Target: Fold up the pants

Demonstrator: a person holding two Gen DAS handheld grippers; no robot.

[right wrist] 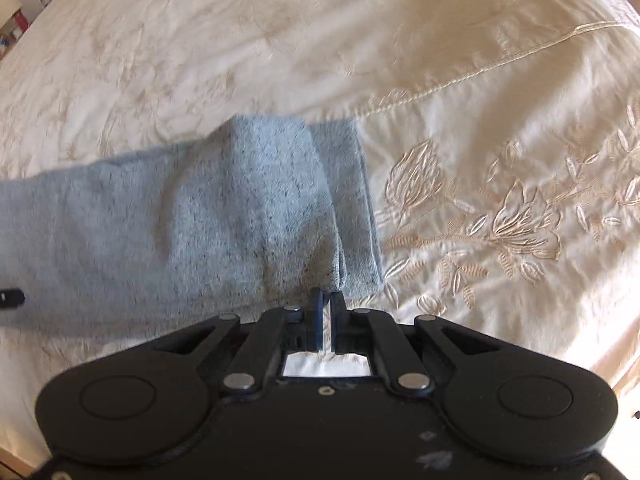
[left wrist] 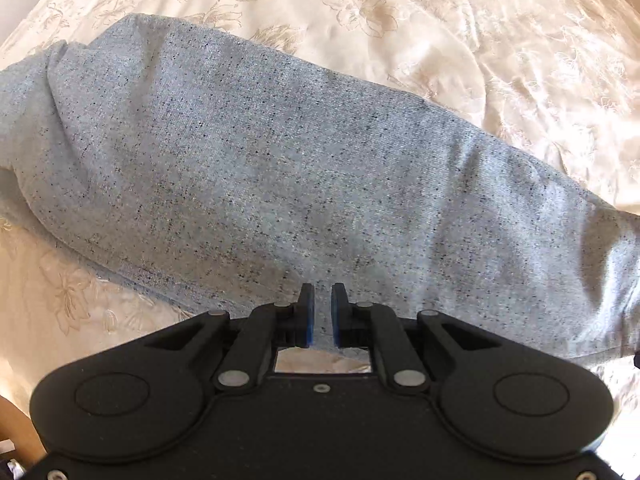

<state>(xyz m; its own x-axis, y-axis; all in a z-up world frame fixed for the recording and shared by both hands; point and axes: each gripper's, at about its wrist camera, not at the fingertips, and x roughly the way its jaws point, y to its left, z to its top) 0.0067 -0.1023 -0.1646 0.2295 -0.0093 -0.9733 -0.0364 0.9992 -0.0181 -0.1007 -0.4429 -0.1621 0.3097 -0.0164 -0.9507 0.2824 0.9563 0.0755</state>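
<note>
Light blue-grey speckled pants (left wrist: 280,160) lie across a cream embroidered bedspread (left wrist: 480,40). In the left wrist view my left gripper (left wrist: 322,298) sits at the near edge of the pants, its jaws nearly closed with pants fabric between the blue pads. In the right wrist view the leg end of the pants (right wrist: 240,216) lies folded over, with the hem layer beside it (right wrist: 356,208). My right gripper (right wrist: 327,300) is shut on the near corner of that folded leg end.
The bedspread (right wrist: 480,100) has a stitched seam and leaf embroidery to the right of the pants. A dark tip of the other gripper (right wrist: 11,298) shows at the left edge. Room objects show at the far upper left.
</note>
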